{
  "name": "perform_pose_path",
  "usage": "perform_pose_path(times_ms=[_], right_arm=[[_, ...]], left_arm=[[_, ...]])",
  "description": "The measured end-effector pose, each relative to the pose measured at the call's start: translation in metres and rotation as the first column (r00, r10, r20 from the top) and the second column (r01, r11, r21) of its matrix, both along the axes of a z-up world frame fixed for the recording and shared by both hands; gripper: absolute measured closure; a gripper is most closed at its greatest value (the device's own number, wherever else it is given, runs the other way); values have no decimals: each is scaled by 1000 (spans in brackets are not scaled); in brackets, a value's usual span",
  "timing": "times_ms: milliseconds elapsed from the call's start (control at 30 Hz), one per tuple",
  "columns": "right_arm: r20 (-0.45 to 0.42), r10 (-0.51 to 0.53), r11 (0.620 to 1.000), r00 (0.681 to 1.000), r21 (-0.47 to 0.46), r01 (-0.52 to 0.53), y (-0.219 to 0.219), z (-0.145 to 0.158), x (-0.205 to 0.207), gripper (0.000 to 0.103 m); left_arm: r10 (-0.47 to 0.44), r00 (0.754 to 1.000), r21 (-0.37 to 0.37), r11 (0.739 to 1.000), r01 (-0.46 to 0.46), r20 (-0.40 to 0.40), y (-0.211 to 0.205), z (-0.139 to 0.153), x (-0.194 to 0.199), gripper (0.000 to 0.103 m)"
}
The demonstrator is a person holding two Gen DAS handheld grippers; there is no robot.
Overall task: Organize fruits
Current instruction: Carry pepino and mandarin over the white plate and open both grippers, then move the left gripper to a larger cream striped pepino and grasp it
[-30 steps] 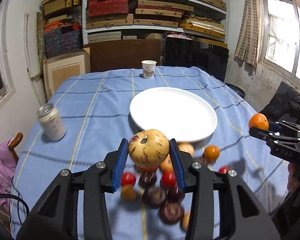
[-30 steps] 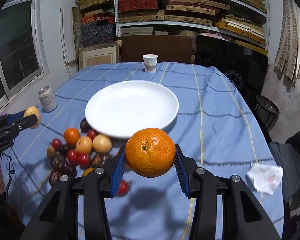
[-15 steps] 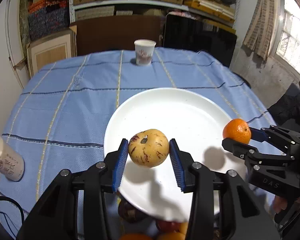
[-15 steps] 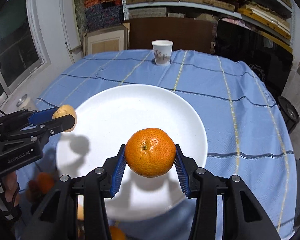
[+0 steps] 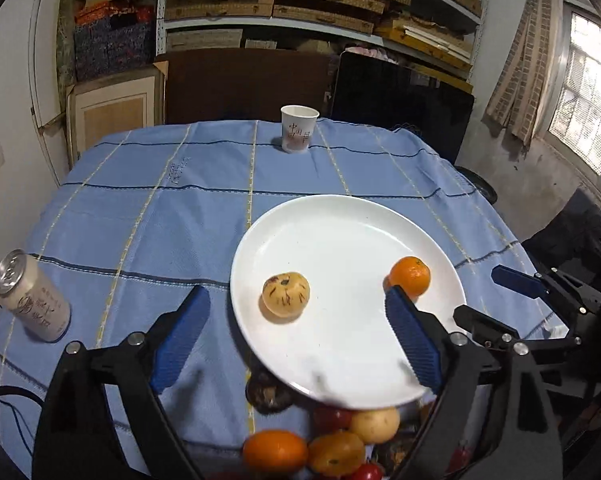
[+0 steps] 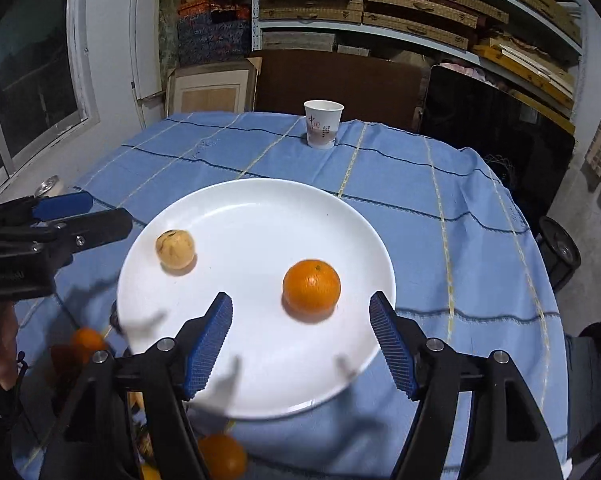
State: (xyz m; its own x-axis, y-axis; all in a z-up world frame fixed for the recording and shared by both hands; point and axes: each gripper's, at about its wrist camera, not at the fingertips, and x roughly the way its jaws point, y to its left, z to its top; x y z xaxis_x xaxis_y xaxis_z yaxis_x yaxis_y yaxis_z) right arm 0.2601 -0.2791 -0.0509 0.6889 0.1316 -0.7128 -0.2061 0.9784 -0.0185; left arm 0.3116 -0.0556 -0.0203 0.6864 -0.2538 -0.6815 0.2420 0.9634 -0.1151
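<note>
A white plate [image 5: 340, 376] [image 6: 260, 384] lies on the blue tablecloth. A yellow speckled fruit [image 5: 286, 294] [image 6: 175, 249] sits on its left part and an orange [image 5: 410, 276] [image 6: 311, 287] on its right part. My left gripper [image 5: 296, 332] is open and empty, just short of the speckled fruit; it also shows in the right wrist view [image 6: 84, 216]. My right gripper [image 6: 300, 344] is open and empty, just short of the orange; it also shows in the left wrist view [image 5: 496, 300]. A pile of small fruits [image 5: 332, 448] [image 6: 220, 456] lies at the plate's near edge.
A paper cup [image 5: 298, 128] [image 6: 322, 123] stands at the table's far edge. A drink can [image 5: 32, 296] stands at the left. Shelves with boxes, a brown board and a black panel stand behind the table. A window is at the right.
Both grippers opened and let go: the speckled fruit and the orange now rest on the plate. Both grippers have drawn back a little.
</note>
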Motion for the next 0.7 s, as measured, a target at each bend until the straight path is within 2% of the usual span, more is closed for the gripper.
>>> perform_pose_path(times_ms=[100,200,300,367,433,533,600,633,700], right_arm=[[-15,23,1000,1000,6,-23,-3,-8,-58,31],[-46,23,1000,999,20,-22,-5,-26,-98,31],[-81,20,995,997,97,-12,-6,-44,-138,31],[-72,56,992,996,121,-47,3,-48,-160,31],[-53,71,994,996,91,-66,15,-50,-177,32],[-51,51,996,997,77,-47,17,-51,-192,32],[-63,19,995,998,99,-13,10,-50,-195,32],[-64,3,995,998,97,3,7,-50,-196,32],[-63,-14,995,998,93,20,4,-50,-200,32]], left_arm=[[-36,998,54,998,34,46,9,4,-55,13],[-73,996,96,993,68,46,15,-5,-107,13],[-85,995,132,988,78,50,20,-18,-153,13],[-89,995,141,987,80,55,23,-26,-177,13],[-124,991,158,981,116,41,17,-38,-201,13],[-152,987,229,964,135,59,1,-56,-225,13],[-169,982,280,950,138,88,-12,-65,-236,23],[-180,980,284,947,150,83,-16,-68,-239,29],[-186,981,269,949,163,63,-20,-74,-239,32]])
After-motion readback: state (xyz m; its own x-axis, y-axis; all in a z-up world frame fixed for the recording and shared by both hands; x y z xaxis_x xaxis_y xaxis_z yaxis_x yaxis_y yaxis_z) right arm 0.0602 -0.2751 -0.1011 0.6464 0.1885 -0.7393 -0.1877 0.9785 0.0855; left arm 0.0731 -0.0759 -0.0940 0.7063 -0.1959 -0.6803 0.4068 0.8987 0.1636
